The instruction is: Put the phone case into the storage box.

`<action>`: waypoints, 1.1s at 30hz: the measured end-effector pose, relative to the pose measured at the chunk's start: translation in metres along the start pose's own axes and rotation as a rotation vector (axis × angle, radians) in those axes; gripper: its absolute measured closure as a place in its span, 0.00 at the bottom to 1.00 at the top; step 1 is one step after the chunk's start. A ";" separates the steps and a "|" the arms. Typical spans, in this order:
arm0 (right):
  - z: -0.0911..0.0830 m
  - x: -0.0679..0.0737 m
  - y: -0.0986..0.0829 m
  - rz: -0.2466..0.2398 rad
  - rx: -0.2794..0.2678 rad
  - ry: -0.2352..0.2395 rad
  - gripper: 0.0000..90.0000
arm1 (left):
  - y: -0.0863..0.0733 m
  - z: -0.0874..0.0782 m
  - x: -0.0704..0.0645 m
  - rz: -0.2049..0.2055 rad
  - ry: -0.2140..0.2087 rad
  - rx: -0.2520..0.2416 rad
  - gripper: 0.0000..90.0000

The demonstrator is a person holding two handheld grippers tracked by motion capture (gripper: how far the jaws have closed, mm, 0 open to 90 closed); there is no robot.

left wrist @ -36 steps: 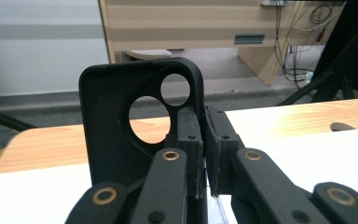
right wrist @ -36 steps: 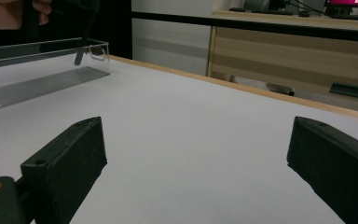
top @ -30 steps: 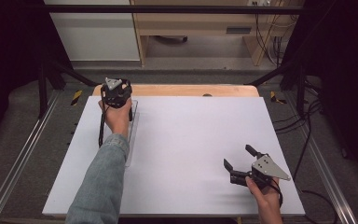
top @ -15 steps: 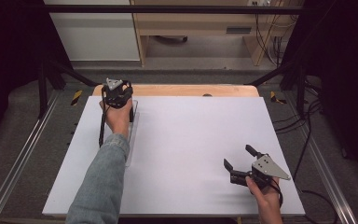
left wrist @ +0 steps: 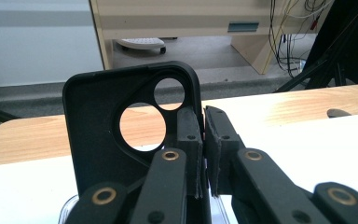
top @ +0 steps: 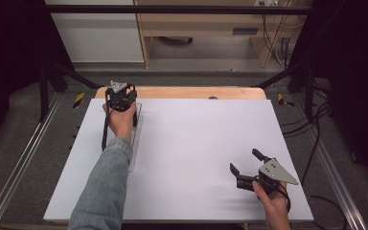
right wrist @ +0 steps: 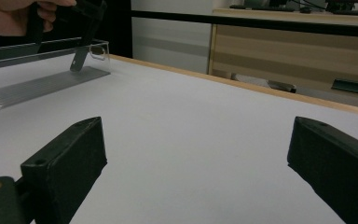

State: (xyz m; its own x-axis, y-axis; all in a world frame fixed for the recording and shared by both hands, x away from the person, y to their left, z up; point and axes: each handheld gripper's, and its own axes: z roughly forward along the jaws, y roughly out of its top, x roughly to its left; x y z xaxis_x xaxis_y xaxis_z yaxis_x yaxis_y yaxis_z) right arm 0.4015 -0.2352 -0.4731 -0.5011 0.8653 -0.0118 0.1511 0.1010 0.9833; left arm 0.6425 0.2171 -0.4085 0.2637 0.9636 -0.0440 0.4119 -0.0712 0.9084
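left gripper (left wrist: 203, 154) clamping the edge of a black plastic phone case with round camera cutouts (left wrist: 121, 130), holding it upright over a clear plastic tray (top: 136, 139) at the table's far left | right gripper (top: 244, 165) resting spread wide, grasping nothing, near right

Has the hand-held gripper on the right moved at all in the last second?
No. The right hand-held gripper sits at the same spot near the front right corner of the white table top, jaws open, just as in the earlier high views.
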 end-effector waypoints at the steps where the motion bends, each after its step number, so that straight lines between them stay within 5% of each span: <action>1: 0.000 0.000 0.000 0.001 0.001 0.001 0.05 | 0.000 0.000 0.000 -0.001 0.000 0.001 0.94; 33: 0.001 0.001 -0.001 0.002 0.007 0.009 0.05 | -0.001 0.003 0.001 -0.001 -0.012 0.015 0.94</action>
State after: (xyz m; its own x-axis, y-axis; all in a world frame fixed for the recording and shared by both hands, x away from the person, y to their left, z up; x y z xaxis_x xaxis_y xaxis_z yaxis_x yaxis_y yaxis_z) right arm 0.4019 -0.2342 -0.4739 -0.5087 0.8609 -0.0080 0.1578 0.1023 0.9822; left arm 0.6451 0.2173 -0.4109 0.2738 0.9605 -0.0500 0.4248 -0.0742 0.9023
